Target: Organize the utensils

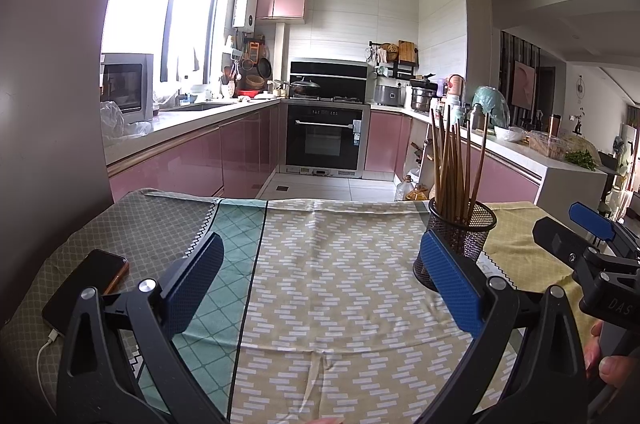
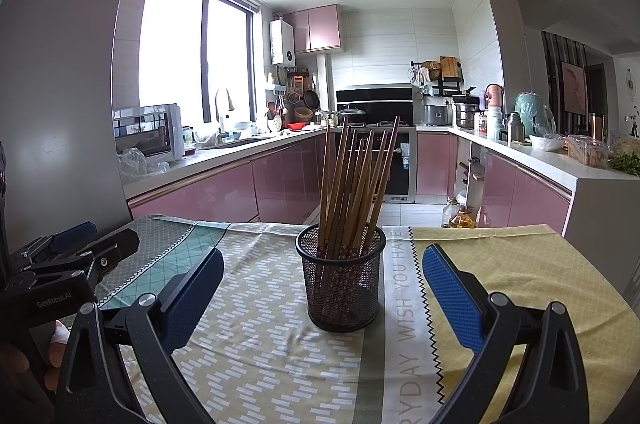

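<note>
1. A black mesh holder point(image 2: 341, 278) is seen standing upright on a patterned tablecloth point(image 2: 260, 352), right of the table's centre and toward its far edge; its open mouth faces the ceiling.

2. A bundle of brown chopsticks point(image 2: 352, 183) is held in the holder. Their long axes run near vertical, lower ends in the cup and free ends pointing up. The bundle is fanned: the leftmost stick stands almost straight, while those on the right lean to the right.

3. The right gripper point(image 2: 322, 298) is shown with its jaws wide apart and nothing between its blue pads point(image 2: 452, 300). The holder stands on the cloth between and just beyond the two fingers, untouched by either.

4. The left gripper point(image 1: 320, 284) is likewise shown with jaws spread wide and empty, held over the middle of the cloth. In the left wrist view the holder point(image 1: 460, 240) appears just behind the right-hand finger; contact cannot be told there.

5. In the left wrist view the right gripper is seen at the far right edge, near the holder.

6. A dark phone point(image 1: 86, 290) with a white cable attached lies flat on the near-left part of the cloth, well apart from the holder.

7. Pink kitchen cabinets point(image 2: 288, 179) and a built-in oven point(image 1: 326, 139) are visible beyond the table.
</note>
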The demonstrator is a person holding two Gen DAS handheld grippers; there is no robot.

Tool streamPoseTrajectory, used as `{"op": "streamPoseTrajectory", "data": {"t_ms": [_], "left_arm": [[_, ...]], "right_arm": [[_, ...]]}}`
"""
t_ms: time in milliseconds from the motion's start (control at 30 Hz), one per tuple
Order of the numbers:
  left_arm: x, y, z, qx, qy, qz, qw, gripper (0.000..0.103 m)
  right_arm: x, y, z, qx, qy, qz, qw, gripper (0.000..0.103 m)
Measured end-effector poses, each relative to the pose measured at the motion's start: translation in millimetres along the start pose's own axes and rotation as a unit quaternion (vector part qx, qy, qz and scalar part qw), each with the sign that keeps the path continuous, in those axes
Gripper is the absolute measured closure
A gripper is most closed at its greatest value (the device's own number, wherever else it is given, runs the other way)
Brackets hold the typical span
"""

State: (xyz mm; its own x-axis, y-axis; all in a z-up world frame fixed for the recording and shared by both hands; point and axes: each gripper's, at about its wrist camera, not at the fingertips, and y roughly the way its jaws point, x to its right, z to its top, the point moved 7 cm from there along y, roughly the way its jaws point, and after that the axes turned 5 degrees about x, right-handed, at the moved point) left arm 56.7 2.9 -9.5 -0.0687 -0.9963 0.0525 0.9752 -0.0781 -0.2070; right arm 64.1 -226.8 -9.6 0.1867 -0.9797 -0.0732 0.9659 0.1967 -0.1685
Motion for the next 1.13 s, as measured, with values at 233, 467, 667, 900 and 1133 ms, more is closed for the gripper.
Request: {"op": "streamPoseTrajectory", "data": {"t_ms": [233,467,667,900,1133], "left_arm": [[-1.0,0.8,0.8,0.000,0.000,0.000,1.0000,0.006],[-1.7,-1.4,-1.3,0.001,0.001,0.003,1.0000,0.006],[-8.5,-2.7,-3.1,0.006,-0.002,0.019,0.9998,0.006],[-8.3,1.2,-7.5,-0.009,0.002,0.025,0.9996,0.006],[-19.6,23.3,-27.6,-0.075,-0.002,0.019,0.9970,0.006]], "right_arm": [[-0.6,0.8,-1.8,-0.001,0.001,0.000,1.000,0.006],[-1.6,2.0,-4.9,-0.004,0.003,0.000,1.000,0.006],[-0.6,4.0,-7.1,-0.007,0.005,-0.001,1.000,0.006],[7.1,9.1,-13.5,-0.021,0.005,-0.007,1.000,0.006],[81.3,39.8,-42.1,-0.127,0.002,-0.077,0.989,0.006]]}}
